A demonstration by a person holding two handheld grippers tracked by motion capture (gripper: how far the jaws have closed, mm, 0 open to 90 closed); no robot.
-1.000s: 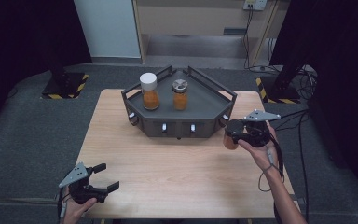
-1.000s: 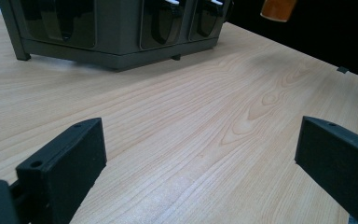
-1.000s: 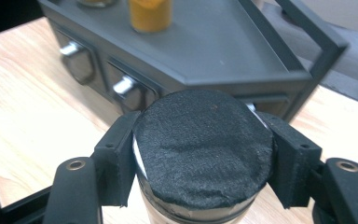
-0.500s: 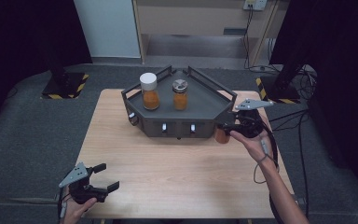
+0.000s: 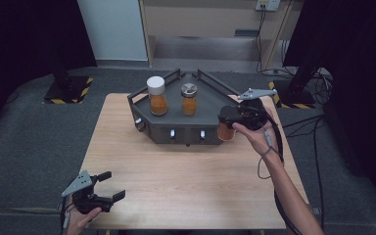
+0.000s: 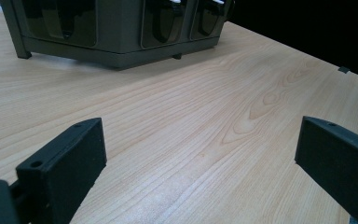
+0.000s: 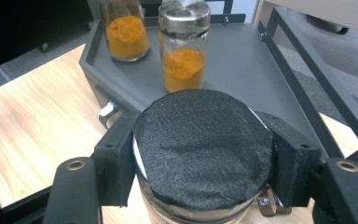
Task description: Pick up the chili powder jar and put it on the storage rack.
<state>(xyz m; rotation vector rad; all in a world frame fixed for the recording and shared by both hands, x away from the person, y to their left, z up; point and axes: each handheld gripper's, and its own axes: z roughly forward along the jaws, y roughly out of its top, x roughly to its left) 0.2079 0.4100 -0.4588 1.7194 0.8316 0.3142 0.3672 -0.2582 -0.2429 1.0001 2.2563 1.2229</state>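
A black-lidded spice jar [image 7: 204, 144] of orange powder hangs in my right gripper [image 5: 231, 117], which is shut on its lid, in the air by the right front of the dark grey tray stand [image 5: 210, 100]. The same jar [image 5: 225, 131] shows below the gripper in the high view. On the stand are a white-lidded jar [image 5: 156, 95] and a silver-lidded jar [image 5: 189, 99], both with orange powder. My left gripper [image 5: 111, 186] rests open near the table's front left corner, nothing between its fingers [image 6: 63, 163].
The wooden table [image 5: 186, 176] stretches between the stand and the front edge. The stand [image 6: 112, 28] has raised rails and small knobs on its front. A cable trails from my right gripper along the forearm. Dark floor surrounds the table.
My right gripper has lifted the black-lidded jar and carried it up and towards the stand's right front side. The left gripper has stayed where it was.
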